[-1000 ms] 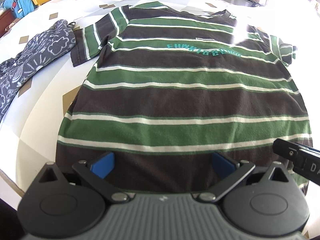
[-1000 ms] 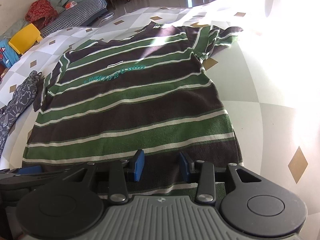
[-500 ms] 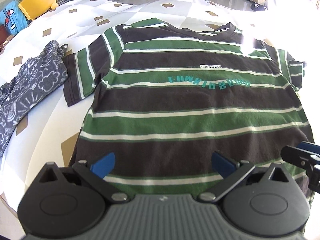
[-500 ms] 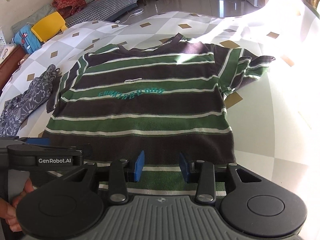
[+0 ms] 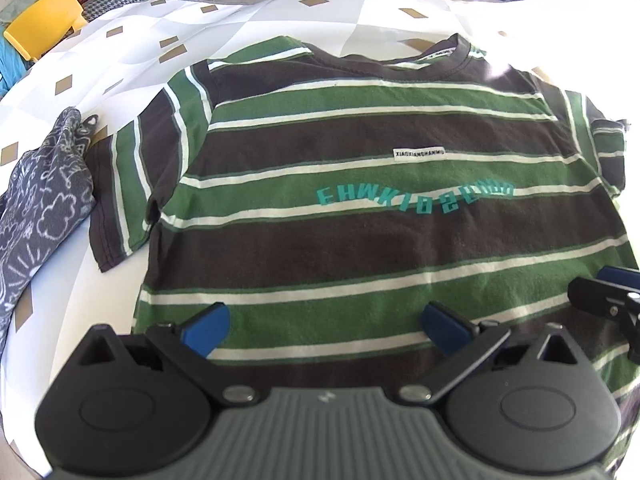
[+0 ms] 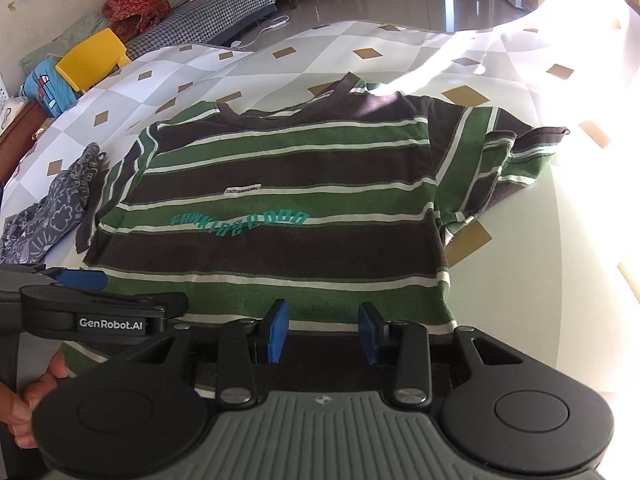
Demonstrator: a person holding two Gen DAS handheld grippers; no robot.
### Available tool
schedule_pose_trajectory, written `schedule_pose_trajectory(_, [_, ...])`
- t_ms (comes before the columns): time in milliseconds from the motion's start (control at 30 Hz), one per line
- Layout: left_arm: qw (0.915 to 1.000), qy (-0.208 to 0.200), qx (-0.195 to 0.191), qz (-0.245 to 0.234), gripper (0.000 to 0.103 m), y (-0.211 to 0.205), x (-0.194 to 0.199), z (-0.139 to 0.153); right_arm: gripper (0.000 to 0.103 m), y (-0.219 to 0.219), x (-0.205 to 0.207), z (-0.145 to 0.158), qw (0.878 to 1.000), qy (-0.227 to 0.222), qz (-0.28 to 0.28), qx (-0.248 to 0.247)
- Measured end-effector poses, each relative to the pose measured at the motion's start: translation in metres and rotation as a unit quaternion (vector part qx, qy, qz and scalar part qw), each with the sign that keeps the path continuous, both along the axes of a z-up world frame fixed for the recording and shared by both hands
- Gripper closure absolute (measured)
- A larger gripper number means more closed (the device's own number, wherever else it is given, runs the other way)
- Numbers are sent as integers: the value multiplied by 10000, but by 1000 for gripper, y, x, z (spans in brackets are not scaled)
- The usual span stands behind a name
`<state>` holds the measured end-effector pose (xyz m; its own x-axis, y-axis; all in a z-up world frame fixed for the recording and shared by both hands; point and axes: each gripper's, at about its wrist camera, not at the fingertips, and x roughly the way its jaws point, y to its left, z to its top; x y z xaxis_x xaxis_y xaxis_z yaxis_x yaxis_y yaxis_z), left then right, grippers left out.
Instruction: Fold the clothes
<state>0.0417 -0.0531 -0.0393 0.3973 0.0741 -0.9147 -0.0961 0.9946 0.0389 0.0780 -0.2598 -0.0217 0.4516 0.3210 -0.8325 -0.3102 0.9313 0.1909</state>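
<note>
T-shirt (image 5: 384, 216): one, striped green/dark brown with white lines, lying flat and face up on the white diamond-pattern cover (image 5: 132, 48), collar at the far end, hem nearest the cameras. Teal lettering and a small white label on the chest. Its two short sleeves are spread out, the one on the right-hand side rumpled. Second garment: one grey patterned piece (image 5: 40, 200) bunched at the left, just beside the shirt's sleeve. Two tools. Left tool (image 5: 324, 326) is spread wide, blue pads above the hem area, gripping nothing. Right tool (image 6: 323, 334) is about half open, over the hem, also empty. One hand (image 6: 28, 404) visible on the left tool's handle. One yellow chair (image 6: 94, 58) in the background.
</note>
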Motion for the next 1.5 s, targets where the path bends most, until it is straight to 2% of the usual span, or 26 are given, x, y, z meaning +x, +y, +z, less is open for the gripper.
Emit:
schedule_pose_trajectory(100, [9999,66,-142,63,0,6,6,-3,65,-5,6,-3,10000,-1,-52,-21])
schedule_pose_trajectory(367, [9998,67,-164,64,0,13,23,-6,66,-13,16,-4,9999,-61,-105,-41])
schedule_pose_trajectory(633, [9998,5,-169,102,0,12,26,-9,67,-21,22,-2,9987,97,-463,172])
schedule_pose_trajectory(867, [9997,-38,-180,177,0,11,35,-11,67,-29,26,10,9963,-289,-801,79])
schedule_pose_trajectory(1100, [9992,60,-201,326,0,8,33,-12,67,-48,36,7,9907,-212,-1332,200])
schedule_pose_trajectory(1333, [9985,148,-259,451,0,9,32,-9,67,-54,47,8,9878,-252,-1517,256])
schedule_pose_trajectory(1500, [9964,213,-471,677,0,18,32,-4,67,-57,57,9,9852,-362,-1660,246])
